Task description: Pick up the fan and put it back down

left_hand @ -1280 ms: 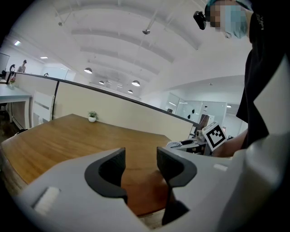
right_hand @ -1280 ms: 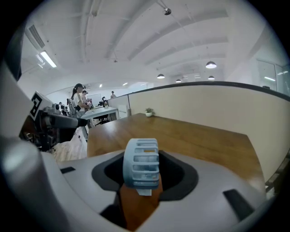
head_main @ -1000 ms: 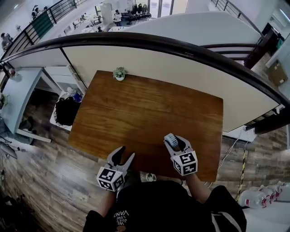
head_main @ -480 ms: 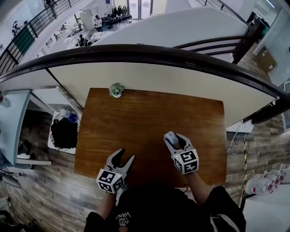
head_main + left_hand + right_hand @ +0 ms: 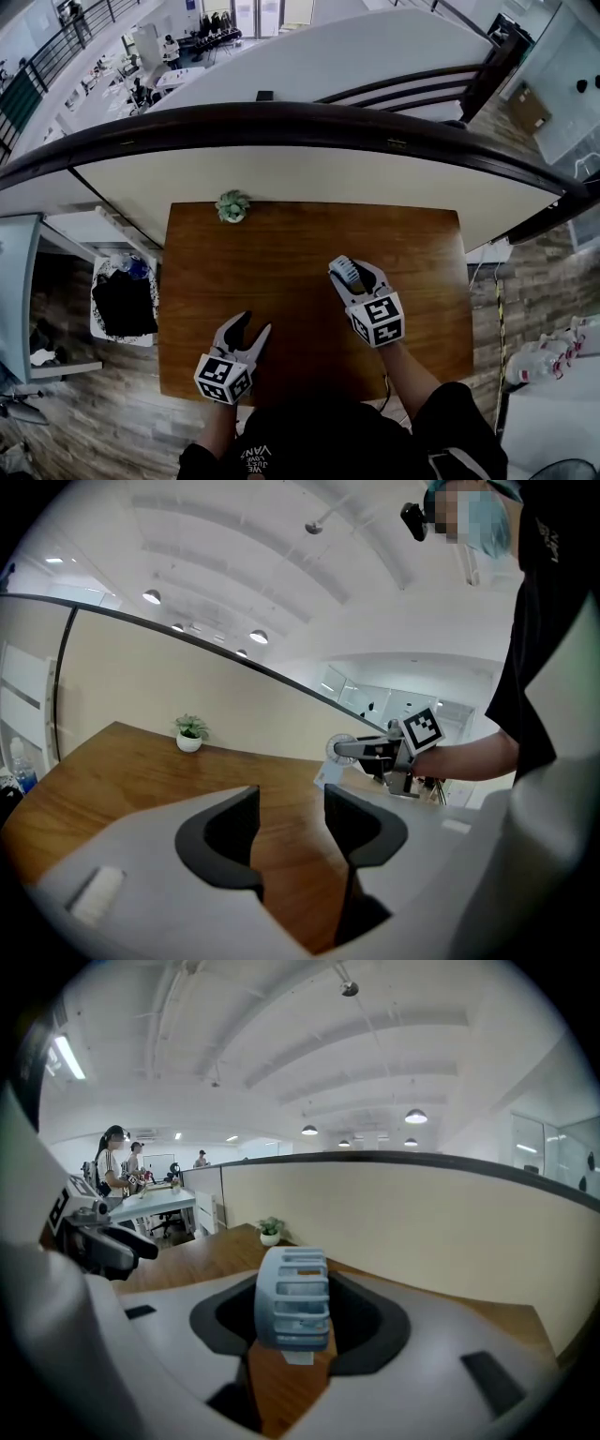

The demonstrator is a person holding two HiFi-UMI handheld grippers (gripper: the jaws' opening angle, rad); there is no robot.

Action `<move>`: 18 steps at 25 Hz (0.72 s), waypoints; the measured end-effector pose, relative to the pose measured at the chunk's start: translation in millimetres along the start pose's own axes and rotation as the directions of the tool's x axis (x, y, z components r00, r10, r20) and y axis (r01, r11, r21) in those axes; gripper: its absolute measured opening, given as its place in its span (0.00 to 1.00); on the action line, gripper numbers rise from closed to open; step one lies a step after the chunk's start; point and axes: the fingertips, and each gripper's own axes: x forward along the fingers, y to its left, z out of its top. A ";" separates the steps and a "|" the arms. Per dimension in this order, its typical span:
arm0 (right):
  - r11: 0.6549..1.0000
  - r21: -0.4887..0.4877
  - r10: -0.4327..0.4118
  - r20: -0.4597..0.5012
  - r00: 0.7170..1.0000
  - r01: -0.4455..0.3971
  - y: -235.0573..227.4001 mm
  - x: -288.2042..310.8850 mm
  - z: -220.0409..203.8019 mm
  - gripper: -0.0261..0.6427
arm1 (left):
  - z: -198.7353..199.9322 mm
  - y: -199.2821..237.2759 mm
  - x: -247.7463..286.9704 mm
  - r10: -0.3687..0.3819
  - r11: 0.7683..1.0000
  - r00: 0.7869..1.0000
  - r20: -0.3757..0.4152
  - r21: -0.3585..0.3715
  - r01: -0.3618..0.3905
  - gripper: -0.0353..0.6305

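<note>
Fan (image 5: pixel 292 1297) clamped in R tool (image 5: pixel 358 274), L tool (image 5: pixel 249 325) gaping

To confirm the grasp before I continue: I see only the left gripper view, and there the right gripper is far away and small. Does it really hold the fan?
Observer: Yes. The right gripper view shows the fan clamped between the jaws of the right gripper, one pad on each side.
Operator: How does the fan look from close?
Observer: It is pale blue-grey, with rows of slots in its rim.
Operator: Where does my left gripper stand over the table?
Observer: The head view shows the left gripper at the near edge of the table, on the side opposite the potted plant.
</note>
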 end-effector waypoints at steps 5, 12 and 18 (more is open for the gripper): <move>0.999 0.000 -0.033 0.014 0.999 0.033 -11.4 34.9 20.4 0.32 | -1.7 25.5 5.9 -0.017 1.000 1.000 -0.016 -0.017 0.017 0.36; 0.998 0.024 -0.065 0.033 0.997 0.064 -33.9 85.7 38.2 0.32 | -0.6 60.0 17.5 -0.023 0.999 0.999 -0.032 -0.036 0.022 0.36; 0.995 0.043 -0.096 0.029 0.995 0.095 -55.8 119.2 44.0 0.32 | -5.1 88.7 25.8 -0.018 0.998 0.999 -0.043 -0.056 0.016 0.36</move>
